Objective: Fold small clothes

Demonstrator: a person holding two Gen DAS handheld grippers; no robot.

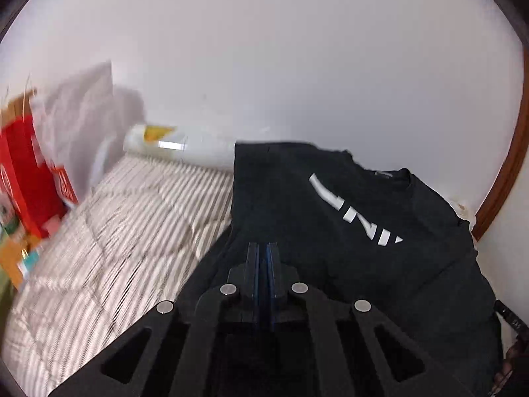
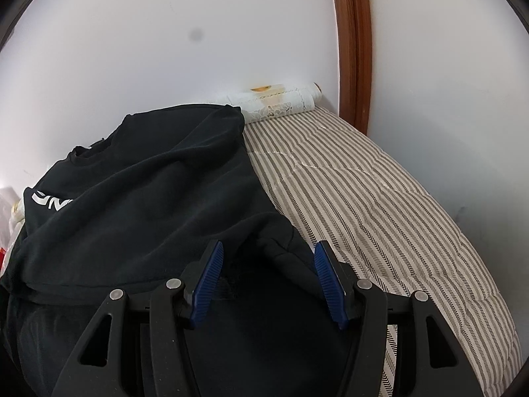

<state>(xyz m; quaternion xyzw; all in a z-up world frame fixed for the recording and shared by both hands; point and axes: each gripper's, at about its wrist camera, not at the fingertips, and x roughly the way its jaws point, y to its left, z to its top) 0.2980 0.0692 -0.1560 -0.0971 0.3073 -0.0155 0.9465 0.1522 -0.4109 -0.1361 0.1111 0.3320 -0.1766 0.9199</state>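
A black T-shirt (image 1: 330, 218) with white lettering lies on a striped bed cover (image 1: 125, 218), pushed up near the white wall, its collar toward the wall and its hem toward the person. The lettering runs across the chest, so the garment's long axis runs from collar to hem, roughly along the line each tool points.

The left tool (image 1: 263, 248) has its blue pads pressed flat together with no gap showing. It sits low over the shirt's left edge, where the black cloth meets the stripes, but the pictures do not show whether a thin layer of fabric is pinched between the pads or whether they have closed on nothing.

The right tool (image 2: 268, 258) stands about half open, its ribbed blue fingers (image 2: 206, 284) apart, with nothing gripped. A bunched fold of the shirt's near right edge rises into the gap between them, and neither pad presses on it. The fabric's right side edge runs away from that tool toward a lace-patterned roll (image 2: 281, 102) lying along the wall.

By this layout, each tool is nearest its own side of the hem, the shirt lying straight ahead of both. The next grasp appears to fall to the right tool, which only needs to close on the fold already between its fingers.
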